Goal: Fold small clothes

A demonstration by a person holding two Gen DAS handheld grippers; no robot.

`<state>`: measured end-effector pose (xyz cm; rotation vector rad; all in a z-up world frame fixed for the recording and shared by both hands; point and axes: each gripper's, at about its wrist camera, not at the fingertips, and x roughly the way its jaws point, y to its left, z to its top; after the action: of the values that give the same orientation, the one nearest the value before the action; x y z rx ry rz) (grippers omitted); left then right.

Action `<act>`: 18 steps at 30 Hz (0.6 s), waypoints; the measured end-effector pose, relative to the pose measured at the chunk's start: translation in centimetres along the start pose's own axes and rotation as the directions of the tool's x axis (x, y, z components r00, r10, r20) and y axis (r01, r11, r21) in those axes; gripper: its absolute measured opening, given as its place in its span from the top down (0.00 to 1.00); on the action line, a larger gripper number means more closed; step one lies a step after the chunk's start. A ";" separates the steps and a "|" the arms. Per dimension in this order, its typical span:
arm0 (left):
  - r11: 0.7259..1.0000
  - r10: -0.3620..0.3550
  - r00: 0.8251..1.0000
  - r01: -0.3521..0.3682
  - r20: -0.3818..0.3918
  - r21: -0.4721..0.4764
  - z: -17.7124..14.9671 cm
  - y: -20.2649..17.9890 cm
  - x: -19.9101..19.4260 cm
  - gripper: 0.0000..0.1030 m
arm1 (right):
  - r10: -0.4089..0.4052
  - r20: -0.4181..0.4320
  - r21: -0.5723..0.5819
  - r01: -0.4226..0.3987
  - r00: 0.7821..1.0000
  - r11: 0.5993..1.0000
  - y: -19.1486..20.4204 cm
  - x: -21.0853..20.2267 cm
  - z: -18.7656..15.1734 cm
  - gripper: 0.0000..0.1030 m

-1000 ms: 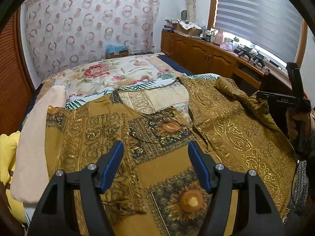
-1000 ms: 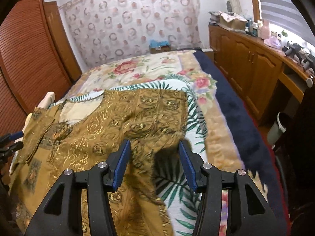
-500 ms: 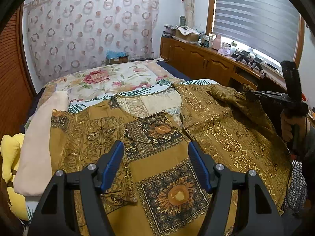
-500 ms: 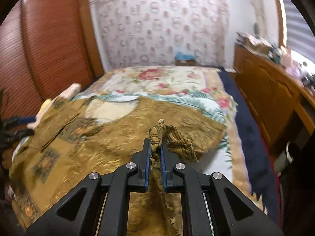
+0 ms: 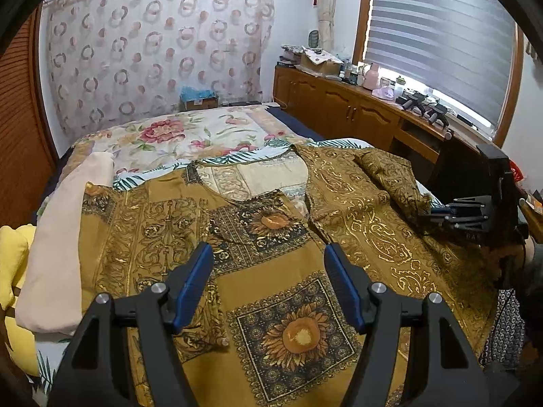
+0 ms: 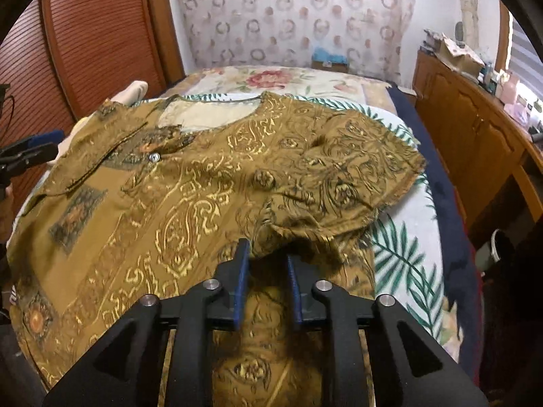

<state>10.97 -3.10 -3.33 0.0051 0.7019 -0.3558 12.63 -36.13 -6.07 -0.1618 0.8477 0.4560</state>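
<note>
A mustard-gold woven shirt with gilt scrollwork and sunflower squares [image 5: 271,271] lies spread flat on a floral quilted bed [image 5: 176,135]. The left gripper [image 5: 268,264] hovers above its front, blue pads wide apart, empty. The right gripper [image 6: 268,257] — jaws partly parted — sits at the folded-over sleeve's frayed edge; whether it pinches cloth is unclear.

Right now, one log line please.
left tongs: open, above blouse | right tongs: part-open at folded sleeve | bed

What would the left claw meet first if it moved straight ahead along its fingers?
Most likely the shirt, around its sunflower panel. The left claw hangs open above it, pointing slightly down; depth is unclear.
</note>
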 end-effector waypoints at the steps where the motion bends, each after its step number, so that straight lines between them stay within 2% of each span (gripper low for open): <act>1: 1.000 -0.001 1.000 0.001 0.000 0.000 0.0 0.0 0.0 0.34 | -0.004 0.008 0.001 0.004 1.000 1.000 -0.1 -0.6 -0.1 0.80; 2: 1.000 -0.005 1.000 0.005 -0.001 0.001 -0.1 -0.2 0.0 0.34 | -0.011 0.021 0.005 0.011 1.000 1.000 -0.3 -1.3 -0.1 0.78; 4: 1.000 -0.012 1.000 0.012 -0.001 0.006 -0.2 -0.6 -0.1 0.34 | -0.027 0.045 0.016 0.026 0.999 1.000 -0.7 -2.6 0.1 0.64; 7: 1.000 -0.021 1.000 0.021 0.001 0.009 -0.3 -1.0 -0.1 0.34 | -0.055 0.095 0.048 0.051 0.994 0.998 -2.3 -4.8 0.7 0.56; 10: 1.000 -0.027 1.000 0.027 0.003 0.011 -0.3 -1.3 0.0 0.34 | -0.091 0.112 0.078 0.083 0.989 0.993 -3.8 -5.2 1.5 0.54; 14: 0.999 -0.030 1.000 0.030 -0.001 0.010 -0.2 -1.5 0.1 0.34 | -0.100 0.084 0.137 0.088 0.991 0.987 -6.2 -2.9 2.4 0.54; 18: 1.000 -0.030 1.000 0.030 -0.002 0.005 -0.2 -1.4 0.2 0.34 | -0.049 0.014 0.191 0.046 0.999 0.980 -8.3 1.3 2.9 0.55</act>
<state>10.56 -4.49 -3.45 0.0000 0.7038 -0.3867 19.11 -42.22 -5.45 -0.0005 0.8625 0.3287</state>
